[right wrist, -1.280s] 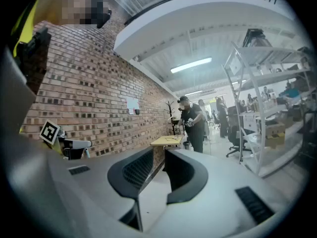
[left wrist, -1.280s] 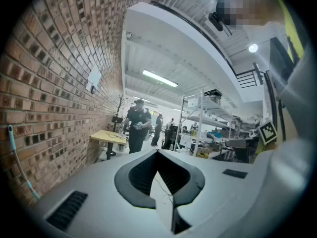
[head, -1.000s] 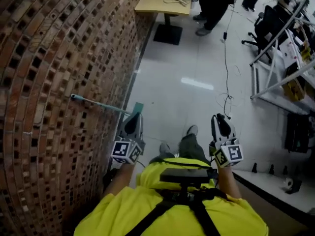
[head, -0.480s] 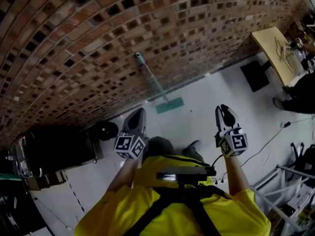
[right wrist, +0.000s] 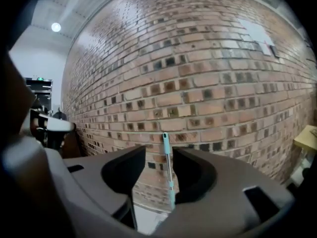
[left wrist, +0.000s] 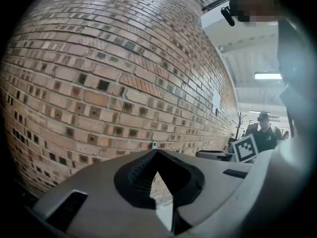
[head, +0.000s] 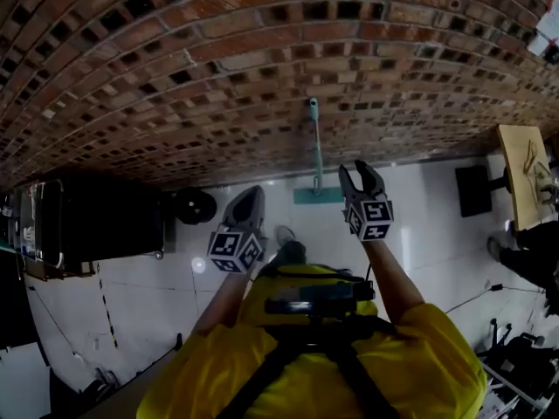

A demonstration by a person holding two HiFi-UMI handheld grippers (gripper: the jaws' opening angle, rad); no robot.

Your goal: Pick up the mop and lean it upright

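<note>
Glossy white floor (head: 419, 208), mop (head: 315, 151) standing on it

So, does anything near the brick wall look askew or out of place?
Nothing stands out. The teal long-handled mop leans upright against the red brick wall, its flat head on the white floor.

The mop (head: 314, 142) stands upright against the brick wall (head: 175, 68), which rises behind it, and its head rests on the floor (head: 419, 243) at the wall's foot. Left of the mop, near the wall, sits a round thing (head: 194, 206). Further left of the mop stands a big box (head: 96, 225). Well to the mop's right stands a worktop (head: 522, 186). A person (head: 323, 365) stands on the floor in front of the mop.
</note>
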